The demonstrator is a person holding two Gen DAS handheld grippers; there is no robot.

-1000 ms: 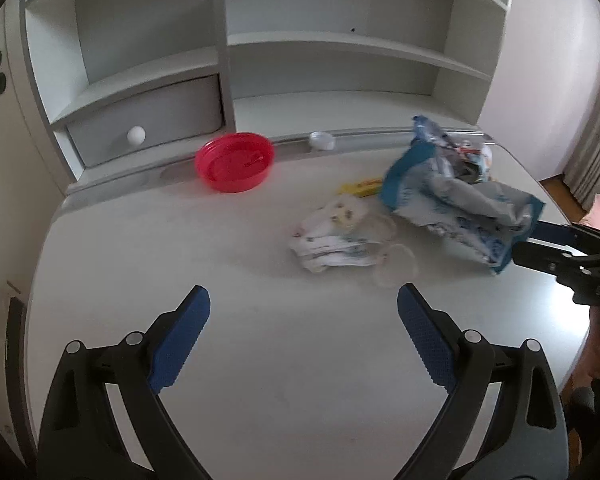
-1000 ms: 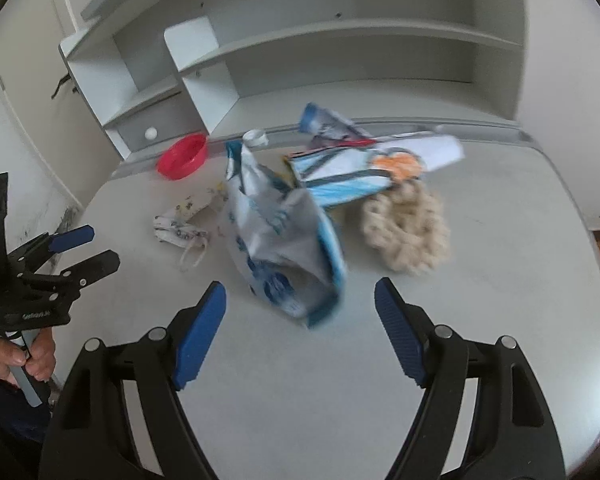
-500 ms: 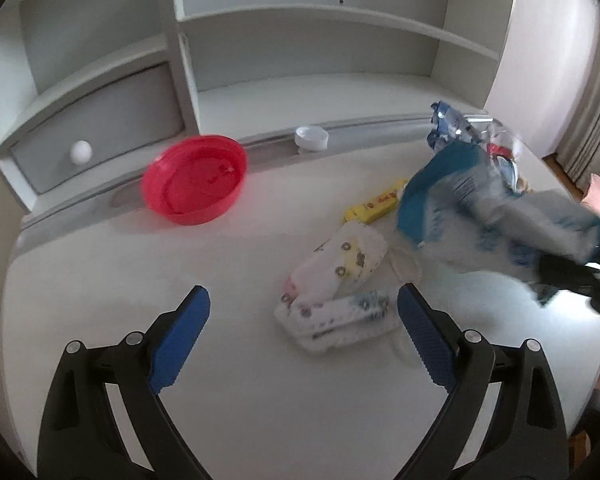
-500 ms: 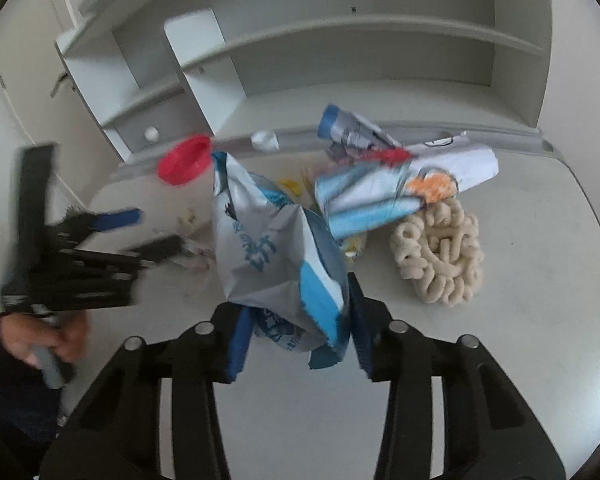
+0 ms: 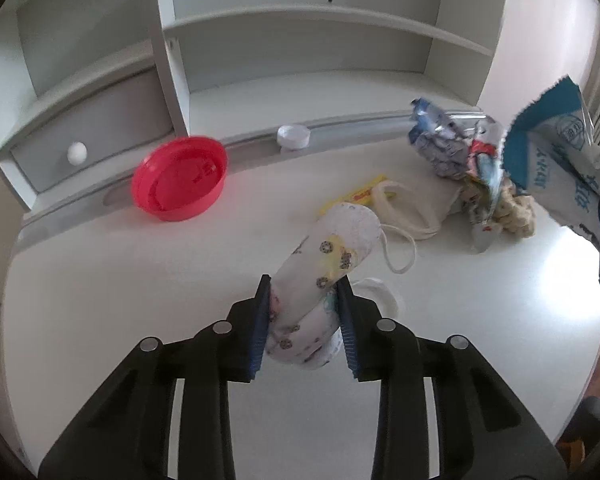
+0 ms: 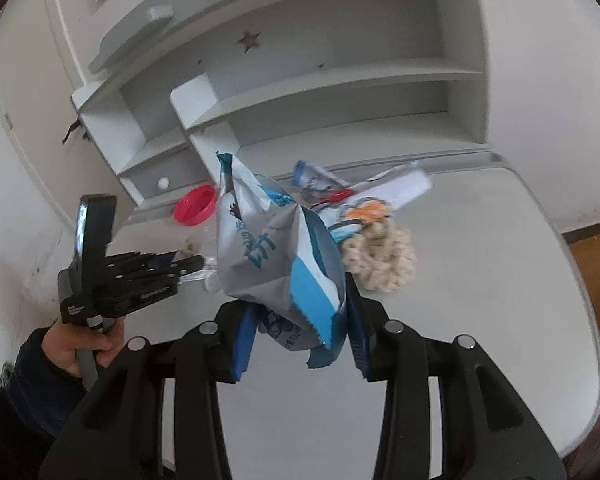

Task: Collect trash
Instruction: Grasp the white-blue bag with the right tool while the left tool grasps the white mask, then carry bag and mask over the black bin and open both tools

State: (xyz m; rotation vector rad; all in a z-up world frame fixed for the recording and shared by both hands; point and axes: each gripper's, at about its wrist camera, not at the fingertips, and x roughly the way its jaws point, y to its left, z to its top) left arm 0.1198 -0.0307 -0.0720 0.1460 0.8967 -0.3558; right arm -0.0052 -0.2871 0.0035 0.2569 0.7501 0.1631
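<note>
My left gripper [image 5: 305, 320] is shut on a crumpled white printed face mask [image 5: 324, 264] at the middle of the white desk [image 5: 120, 280]. My right gripper [image 6: 300, 320] is shut on a blue and silver snack bag [image 6: 272, 248] and holds it lifted above the desk; the bag also shows at the right of the left wrist view [image 5: 560, 152]. More trash lies behind: a yellow wrapper [image 5: 356, 196], crumpled wrappers [image 5: 456, 144], and a beige knotted ring [image 6: 380, 256]. The left gripper shows in the right wrist view [image 6: 188, 266].
A red lid [image 5: 179, 178] and a small white cap [image 5: 294, 136] lie near the desk's back ledge. Grey shelves with a drawer [image 5: 76, 152] stand behind. The desk's right edge [image 6: 556, 280] drops to a wooden floor.
My left gripper moved forward and closed on the face mask. My right gripper closed on the snack bag and lifted it off the desk.
</note>
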